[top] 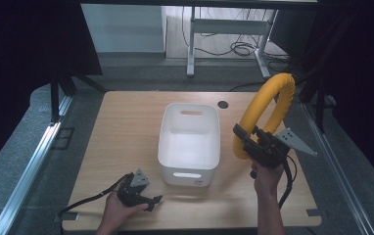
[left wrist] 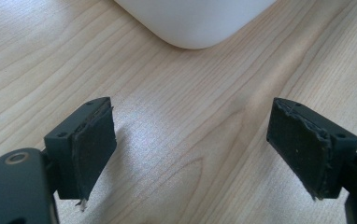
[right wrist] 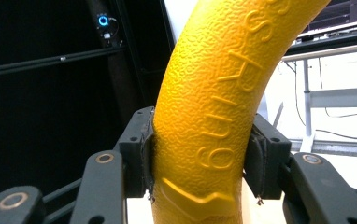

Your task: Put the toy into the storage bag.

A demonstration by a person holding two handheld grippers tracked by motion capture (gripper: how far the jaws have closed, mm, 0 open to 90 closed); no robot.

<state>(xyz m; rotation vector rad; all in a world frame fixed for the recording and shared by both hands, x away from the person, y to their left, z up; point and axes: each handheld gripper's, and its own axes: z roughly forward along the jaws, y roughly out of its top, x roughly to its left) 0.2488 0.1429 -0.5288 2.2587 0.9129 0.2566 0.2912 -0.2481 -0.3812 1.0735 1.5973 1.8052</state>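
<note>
A thick yellow foam ring [top: 268,107] with raised lettering is held upright above the table's right side. My right gripper [top: 253,142] is shut on its lower part; in the right gripper view both pads press into the yellow ring [right wrist: 214,121]. My left gripper [top: 151,199] rests low on the table near the front left, jaws wide apart with bare wood between them [left wrist: 190,149]. A white plastic bin [top: 190,142] with handle slots stands in the table's middle, and its rounded corner [left wrist: 195,23] is just ahead of the left gripper.
The wooden table [top: 126,137] has a round cable hole [top: 222,104] behind the bin. Dark curtains and metal rails flank the table. A desk frame and cables stand on the floor beyond the far edge.
</note>
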